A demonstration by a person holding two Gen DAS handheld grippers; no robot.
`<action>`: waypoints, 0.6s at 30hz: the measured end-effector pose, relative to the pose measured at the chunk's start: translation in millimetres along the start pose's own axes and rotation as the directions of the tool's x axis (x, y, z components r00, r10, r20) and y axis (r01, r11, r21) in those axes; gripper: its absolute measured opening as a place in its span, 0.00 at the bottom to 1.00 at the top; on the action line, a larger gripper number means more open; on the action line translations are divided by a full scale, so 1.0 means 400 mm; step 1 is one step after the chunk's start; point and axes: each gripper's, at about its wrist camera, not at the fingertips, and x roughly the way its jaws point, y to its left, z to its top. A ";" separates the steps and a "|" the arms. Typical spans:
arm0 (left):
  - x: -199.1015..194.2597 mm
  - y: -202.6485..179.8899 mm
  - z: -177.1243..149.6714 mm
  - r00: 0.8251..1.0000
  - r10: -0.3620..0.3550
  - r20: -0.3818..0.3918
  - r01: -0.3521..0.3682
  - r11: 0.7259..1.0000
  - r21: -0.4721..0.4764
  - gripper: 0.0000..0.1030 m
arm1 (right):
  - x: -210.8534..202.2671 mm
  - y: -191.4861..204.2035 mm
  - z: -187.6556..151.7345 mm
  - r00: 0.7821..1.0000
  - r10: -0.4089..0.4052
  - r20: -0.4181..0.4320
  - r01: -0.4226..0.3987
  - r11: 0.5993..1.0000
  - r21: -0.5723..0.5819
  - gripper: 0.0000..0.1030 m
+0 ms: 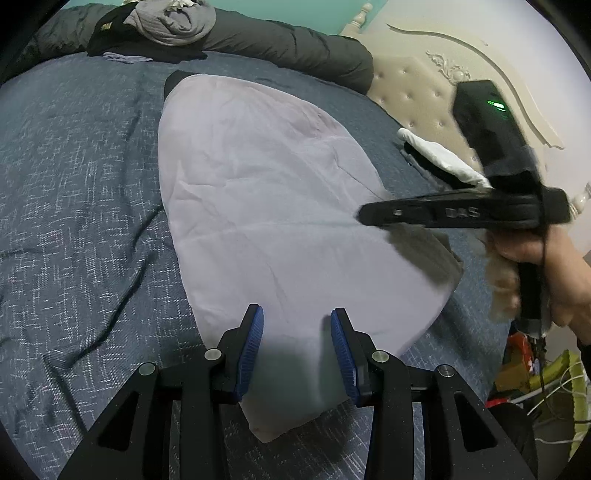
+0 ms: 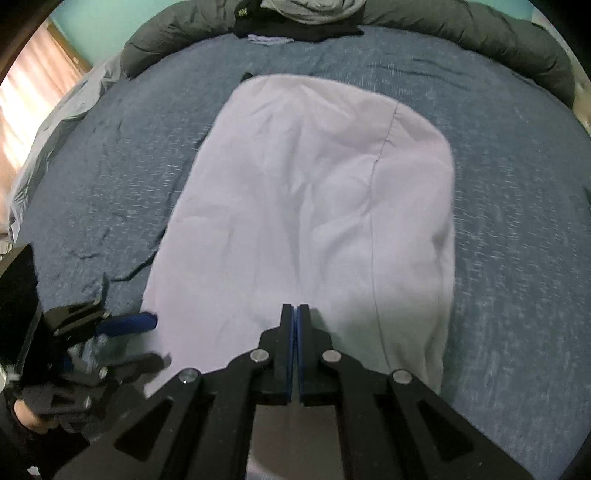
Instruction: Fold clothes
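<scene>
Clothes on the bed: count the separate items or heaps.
2: a pale lilac garment spread flat mid-bed, and a dark-and-grey heap at the far edge; that heap may hide more pieces.

bed (image 2: pixel 517 184): blue cover | headboard (image 1: pixel 413 96): cream, tufted | wall (image 1: pixel 314 11): teal | curtain (image 2: pixel 33 74): lit pink

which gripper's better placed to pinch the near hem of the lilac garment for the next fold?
Left, probably. The left gripper has its jaws apart over the near edge of the lilac garment, nothing between them. The right gripper is shut and empty above the cloth; it must open first.
</scene>
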 end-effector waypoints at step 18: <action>-0.097 0.034 -0.080 0.998 0.048 0.038 -0.043 0.992 -0.118 0.40 | -0.018 0.028 -0.133 1.000 -0.018 -0.025 0.018 0.999 0.034 0.00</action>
